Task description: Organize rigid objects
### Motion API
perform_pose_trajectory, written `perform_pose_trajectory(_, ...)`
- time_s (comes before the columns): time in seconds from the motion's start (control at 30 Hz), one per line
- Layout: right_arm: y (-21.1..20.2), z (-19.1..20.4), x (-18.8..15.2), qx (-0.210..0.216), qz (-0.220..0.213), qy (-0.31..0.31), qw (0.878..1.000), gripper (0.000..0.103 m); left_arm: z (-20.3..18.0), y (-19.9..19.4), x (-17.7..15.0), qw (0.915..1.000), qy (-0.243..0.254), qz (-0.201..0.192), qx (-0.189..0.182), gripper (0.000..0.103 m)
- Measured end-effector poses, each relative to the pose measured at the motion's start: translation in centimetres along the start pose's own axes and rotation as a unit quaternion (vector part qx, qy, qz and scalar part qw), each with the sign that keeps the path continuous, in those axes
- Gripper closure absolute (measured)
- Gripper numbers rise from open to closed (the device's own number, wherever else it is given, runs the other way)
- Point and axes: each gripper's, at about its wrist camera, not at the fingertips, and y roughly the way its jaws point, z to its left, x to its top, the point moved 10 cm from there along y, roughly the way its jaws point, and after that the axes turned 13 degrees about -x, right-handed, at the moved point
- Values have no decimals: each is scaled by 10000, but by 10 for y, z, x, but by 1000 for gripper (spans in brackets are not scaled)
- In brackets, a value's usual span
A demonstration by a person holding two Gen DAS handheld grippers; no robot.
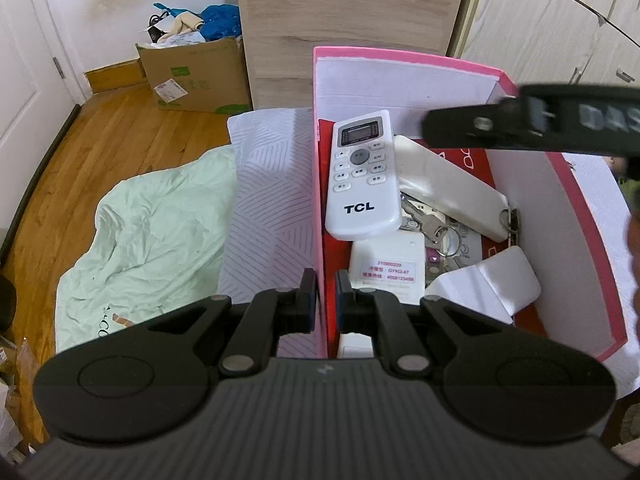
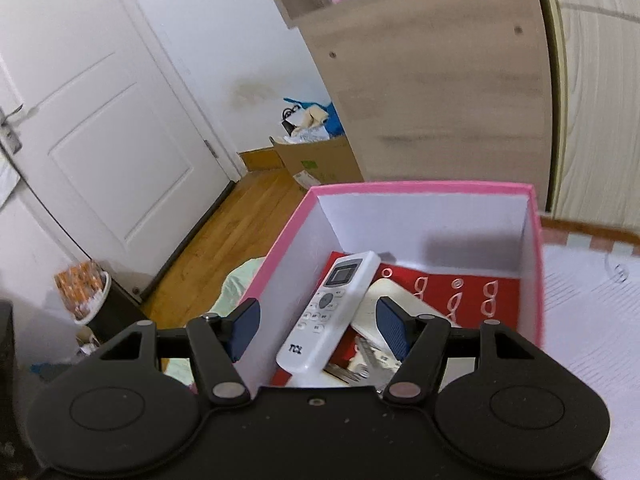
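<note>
A pink box with white inner walls stands on the bed. Inside lie a white TCL remote, a second white remote, keys on a ring, a white adapter and a white block. My left gripper is shut on the box's near left wall. My right gripper is open and empty above the box, over the TCL remote; it also shows in the left wrist view.
The box sits on a white patterned bedsheet. A green cloth lies to the left. A cardboard box stands on the wooden floor by a wooden cabinet. A white door is at left.
</note>
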Motion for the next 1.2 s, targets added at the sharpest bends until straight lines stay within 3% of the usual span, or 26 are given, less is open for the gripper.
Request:
perform_pose_trajectory(0.27, -39, -16, -3, -468, -368, -493, 9970, 33, -2, -1, -1, 9999, -32, 11, 104, 95)
perform_pose_trajectory(0.73, -131, -49, -16, -743, -1104, -442, 9901, 33, -8, -21, -6, 9998, -141, -108, 84, 94)
perform_pose_trajectory(0.93, -171, -54, -26, -895, -1547, -385, 9831, 33, -17, -59, -13, 9982, -241, -546, 90, 94)
perform_pose_trajectory(1.07, -196, -49, -37, -1049, -1901, -483, 9750, 33, -37, -92, -24, 9946, -286, -939, -341, 94)
perform_pose_trajectory(1.2, -213, -46, -53, -1083, -2021, -540, 9719, 33, -59, -112, -43, 9923, -81, -1219, -225, 94)
